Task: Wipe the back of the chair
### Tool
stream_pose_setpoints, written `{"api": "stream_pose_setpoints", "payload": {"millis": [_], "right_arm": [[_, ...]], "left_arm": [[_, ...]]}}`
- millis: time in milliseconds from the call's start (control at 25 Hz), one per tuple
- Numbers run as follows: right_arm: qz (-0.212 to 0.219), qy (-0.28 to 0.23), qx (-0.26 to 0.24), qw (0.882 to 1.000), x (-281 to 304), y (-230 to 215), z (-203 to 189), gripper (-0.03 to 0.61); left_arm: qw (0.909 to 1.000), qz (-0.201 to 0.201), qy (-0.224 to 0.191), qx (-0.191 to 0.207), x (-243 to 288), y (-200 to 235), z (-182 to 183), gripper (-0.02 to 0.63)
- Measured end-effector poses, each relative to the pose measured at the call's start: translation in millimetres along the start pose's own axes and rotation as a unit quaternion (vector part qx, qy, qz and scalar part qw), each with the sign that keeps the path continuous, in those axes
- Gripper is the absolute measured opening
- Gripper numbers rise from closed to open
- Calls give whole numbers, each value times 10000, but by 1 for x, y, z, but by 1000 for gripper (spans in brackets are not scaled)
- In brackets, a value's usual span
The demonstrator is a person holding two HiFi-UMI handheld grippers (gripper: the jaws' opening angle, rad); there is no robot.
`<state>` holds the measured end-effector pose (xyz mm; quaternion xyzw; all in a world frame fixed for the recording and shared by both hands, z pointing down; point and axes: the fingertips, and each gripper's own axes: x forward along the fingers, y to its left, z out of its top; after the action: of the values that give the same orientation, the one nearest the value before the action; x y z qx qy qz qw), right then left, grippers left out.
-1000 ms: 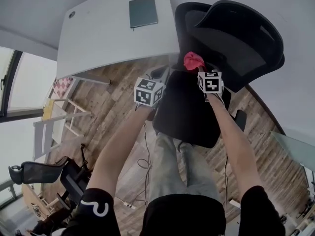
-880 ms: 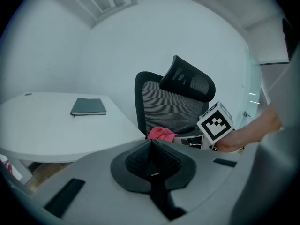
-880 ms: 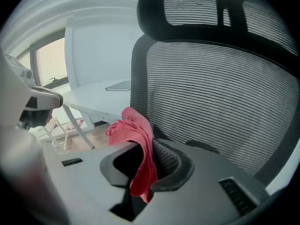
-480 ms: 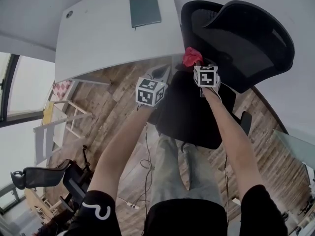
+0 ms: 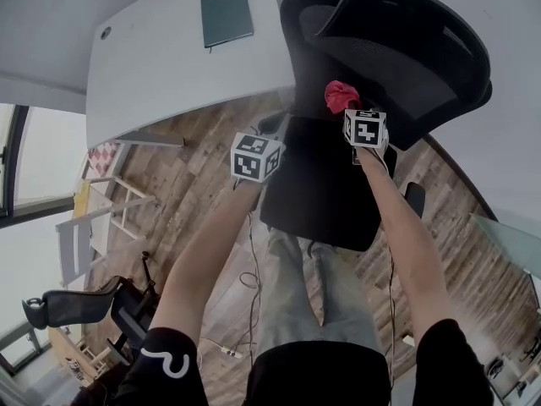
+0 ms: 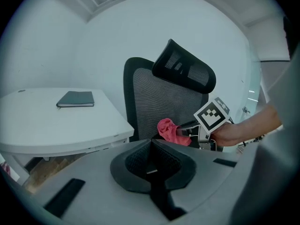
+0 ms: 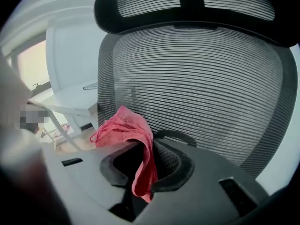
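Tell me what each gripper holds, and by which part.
Right gripper: shut on the pink cloth, pinching a fold near one end; the rest bunches ahead. Left gripper: shut, nothing held.

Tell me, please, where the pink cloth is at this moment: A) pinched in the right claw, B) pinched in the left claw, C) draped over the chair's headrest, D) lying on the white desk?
A: the right gripper view shows the pink cloth caught between the jaws of the right claw, held up in front of the chair's mesh back, while the left claw is shut with nothing in it.
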<state>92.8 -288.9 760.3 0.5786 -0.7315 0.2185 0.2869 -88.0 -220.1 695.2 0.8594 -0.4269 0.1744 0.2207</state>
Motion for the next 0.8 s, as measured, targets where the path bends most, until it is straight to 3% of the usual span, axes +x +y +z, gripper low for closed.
{"api": "stream_pose_setpoints", "payload": {"millis": [800], "right_arm": [[-454, -4, 432, 9980, -61, -151, -53, 74]], "left_arm": [[9964, -662, 228, 485, 73, -144, 10, 25]]}}
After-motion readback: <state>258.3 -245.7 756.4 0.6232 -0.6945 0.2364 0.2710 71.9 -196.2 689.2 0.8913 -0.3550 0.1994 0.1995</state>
